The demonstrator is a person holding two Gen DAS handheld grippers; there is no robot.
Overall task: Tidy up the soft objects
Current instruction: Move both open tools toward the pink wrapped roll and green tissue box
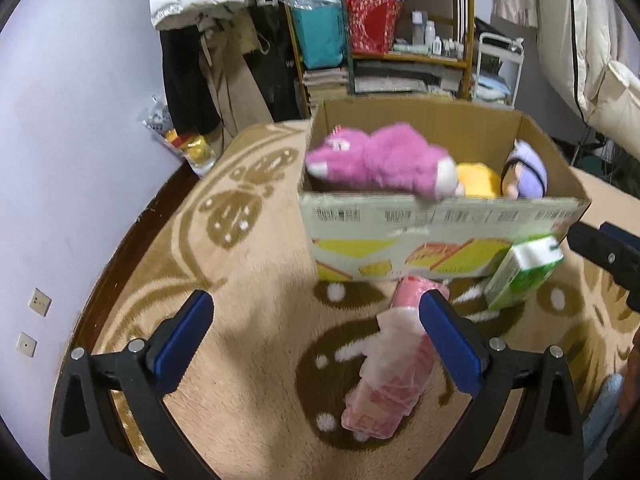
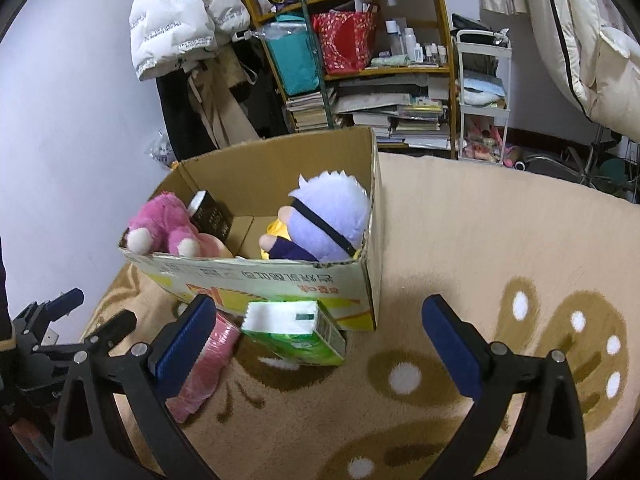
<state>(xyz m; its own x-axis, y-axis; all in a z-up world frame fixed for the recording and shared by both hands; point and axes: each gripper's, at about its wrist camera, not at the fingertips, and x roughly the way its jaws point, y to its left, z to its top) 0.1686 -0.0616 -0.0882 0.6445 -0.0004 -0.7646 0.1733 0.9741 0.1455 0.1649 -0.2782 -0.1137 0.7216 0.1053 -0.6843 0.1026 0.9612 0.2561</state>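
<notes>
I am holding my left claw [image 1: 316, 340] over the rug [image 1: 248, 280] with its fingers spread wide and nothing between them. Just inside its right finger one pink pack [image 1: 394, 364] is lying on the rug, its long axis running away from me toward the box [image 1: 440, 228], the far end nearly touching the box front. Right of it one green pack [image 1: 524, 272] is leaning tilted against the box's near wall, white end up.

In the box three plush toys are lying: one pink bear [image 1: 384, 160] at the left, stretched left to right along the front wall with a paw over the rim, one yellow toy [image 1: 478, 180] in the middle, and one purple doll [image 1: 528, 172] at the right.

I am holding my right claw [image 2: 320, 340] with fingers wide apart too, gripping nothing, the green pack [image 2: 296, 332] sitting between them farther ahead. One dark carton [image 2: 212, 216] is standing behind the bear [image 2: 164, 228].
</notes>
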